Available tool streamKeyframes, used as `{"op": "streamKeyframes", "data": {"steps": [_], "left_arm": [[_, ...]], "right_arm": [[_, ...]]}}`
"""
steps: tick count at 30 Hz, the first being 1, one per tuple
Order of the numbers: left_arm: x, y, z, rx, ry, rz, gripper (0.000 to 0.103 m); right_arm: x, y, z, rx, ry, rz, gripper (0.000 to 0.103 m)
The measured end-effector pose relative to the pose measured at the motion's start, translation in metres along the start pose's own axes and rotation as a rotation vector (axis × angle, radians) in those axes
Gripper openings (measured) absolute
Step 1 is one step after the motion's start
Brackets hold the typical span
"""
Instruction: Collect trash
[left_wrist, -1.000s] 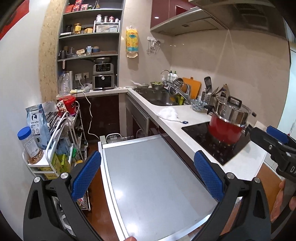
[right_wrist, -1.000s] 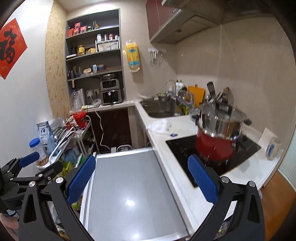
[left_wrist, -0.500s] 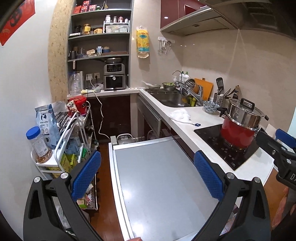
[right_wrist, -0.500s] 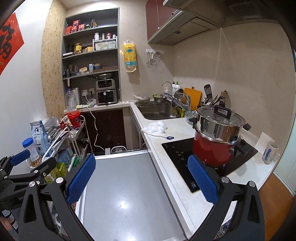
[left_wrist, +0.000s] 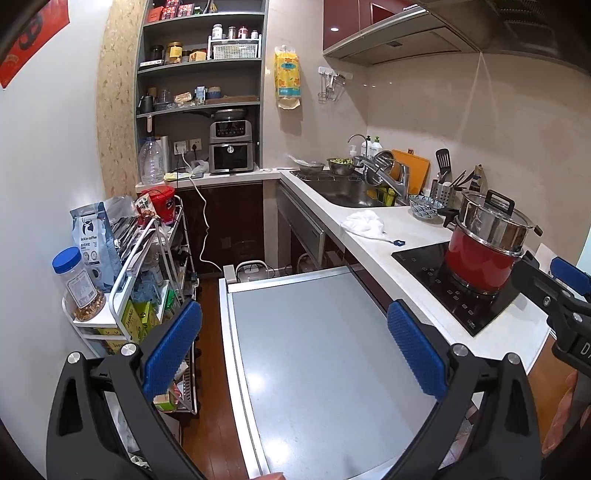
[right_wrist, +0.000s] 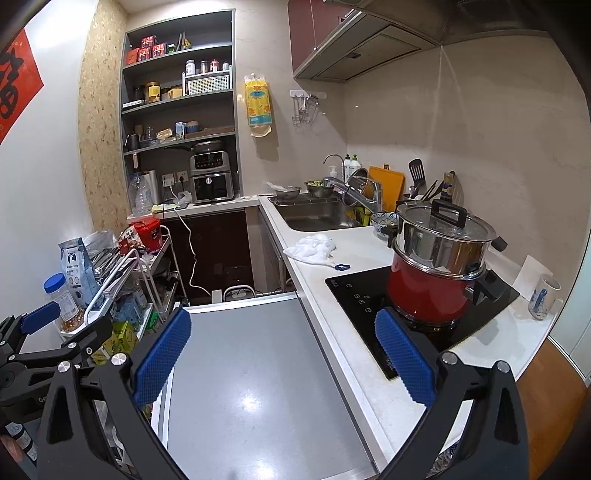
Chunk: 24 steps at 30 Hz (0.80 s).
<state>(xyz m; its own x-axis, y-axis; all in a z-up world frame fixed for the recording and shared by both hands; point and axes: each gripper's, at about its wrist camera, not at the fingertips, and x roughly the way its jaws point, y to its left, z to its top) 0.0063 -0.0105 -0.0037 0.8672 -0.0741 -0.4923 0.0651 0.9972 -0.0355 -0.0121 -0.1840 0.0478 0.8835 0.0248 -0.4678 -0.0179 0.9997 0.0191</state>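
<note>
Both claws, left claw (left_wrist: 295, 343) and right claw (right_wrist: 282, 352), level, spread wide, empty; crumpled tissue (right_wrist: 312, 249) possibly trash.

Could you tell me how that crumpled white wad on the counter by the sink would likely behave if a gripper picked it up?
The white wad looks like soft crumpled tissue or cloth, so it would probably squash and droop between the fingers. It seems light for its bulk. The small blue piece at its edge might dangle or drop off.
</note>
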Motion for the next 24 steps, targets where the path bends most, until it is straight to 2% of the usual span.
{"op": "streamKeyframes", "data": {"steps": [14,17,24], "left_arm": [[0.0021,0.0019,0.0019,-0.004,0.000,0.005,0.101],[0.0024,0.0012,0.0024,0.000,-0.002,0.029,0.101],[0.0043,0.0024,0.0056,-0.001,0.003,0.011,0.101]], "right_arm": [[0.0014,0.0018,0.0006,0.000,0.003,0.001,0.099],[0.0026,0.0019,0.0013,0.000,0.003,0.003,0.099],[0.0037,0.0024,0.0015,-0.002,0.006,0.004,0.099]]}}
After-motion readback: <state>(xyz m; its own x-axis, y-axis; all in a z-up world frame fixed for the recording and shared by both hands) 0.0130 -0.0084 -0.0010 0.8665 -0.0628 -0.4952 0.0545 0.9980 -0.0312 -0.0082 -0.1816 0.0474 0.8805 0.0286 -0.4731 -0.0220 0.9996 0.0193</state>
